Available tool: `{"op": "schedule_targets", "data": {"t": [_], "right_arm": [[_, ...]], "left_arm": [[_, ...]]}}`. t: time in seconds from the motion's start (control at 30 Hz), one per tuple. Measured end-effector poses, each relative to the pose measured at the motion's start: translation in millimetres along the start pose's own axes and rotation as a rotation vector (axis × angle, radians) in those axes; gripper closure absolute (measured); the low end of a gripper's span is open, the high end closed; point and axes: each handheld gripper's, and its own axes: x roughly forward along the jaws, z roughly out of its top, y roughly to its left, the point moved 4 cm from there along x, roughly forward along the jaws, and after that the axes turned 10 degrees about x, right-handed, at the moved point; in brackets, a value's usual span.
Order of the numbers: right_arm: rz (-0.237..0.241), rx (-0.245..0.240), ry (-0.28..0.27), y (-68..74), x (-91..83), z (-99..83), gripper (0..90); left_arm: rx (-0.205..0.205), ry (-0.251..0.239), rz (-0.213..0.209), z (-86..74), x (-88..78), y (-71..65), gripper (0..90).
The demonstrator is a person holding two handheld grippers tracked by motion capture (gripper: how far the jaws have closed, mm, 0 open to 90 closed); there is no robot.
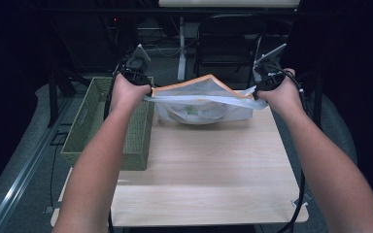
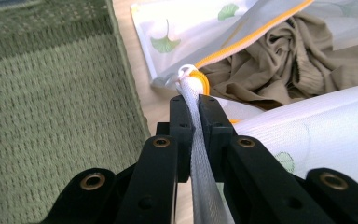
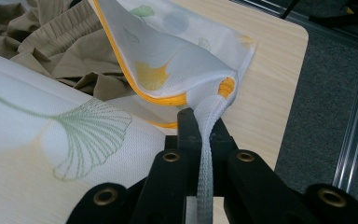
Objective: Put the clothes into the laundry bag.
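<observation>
A white mesh bag with an orange rim and leaf prints hangs open between my two grippers above the far end of the wooden table. Crumpled tan cloth lies inside it, also seen as tan cloth. My left gripper is shut on the bag's white strap at one corner of the opening. My right gripper is shut on the white strap at the other corner. In the high view the left gripper and right gripper hold the bag's mouth stretched wide.
A green woven basket stands at the table's left edge, right beside the left hand, seen up close as the basket. A dark chair stands beyond the table. The table's right edge drops off to grey floor.
</observation>
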Motion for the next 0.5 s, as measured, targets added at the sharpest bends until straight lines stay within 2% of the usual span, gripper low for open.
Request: {"op": "schedule_targets", "data": {"t": [0.17, 0.33, 0.4, 0.5], "right_arm": [[-0.002, 0.013, -0.018, -4.0, -2.7, 9.5, 88.3], [-0.021, -0.011, -0.048, -1.9, -11.2, 14.7, 88.4], [-0.020, -0.012, -0.054, -1.7, -13.7, 15.3, 88.4], [-0.017, -0.001, -0.096, -3.5, -24.3, 18.5, 88.4]], "left_arm": [[-0.002, -0.008, 0.009, 7.7, -4.4, 2.3, 86.1], [0.009, -0.019, 0.022, 9.2, -9.5, 1.5, 86.5], [0.010, -0.029, 0.023, 9.5, -14.6, 1.4, 87.0], [0.016, -0.058, 0.045, 11.2, -29.2, 2.0, 87.9]]}}
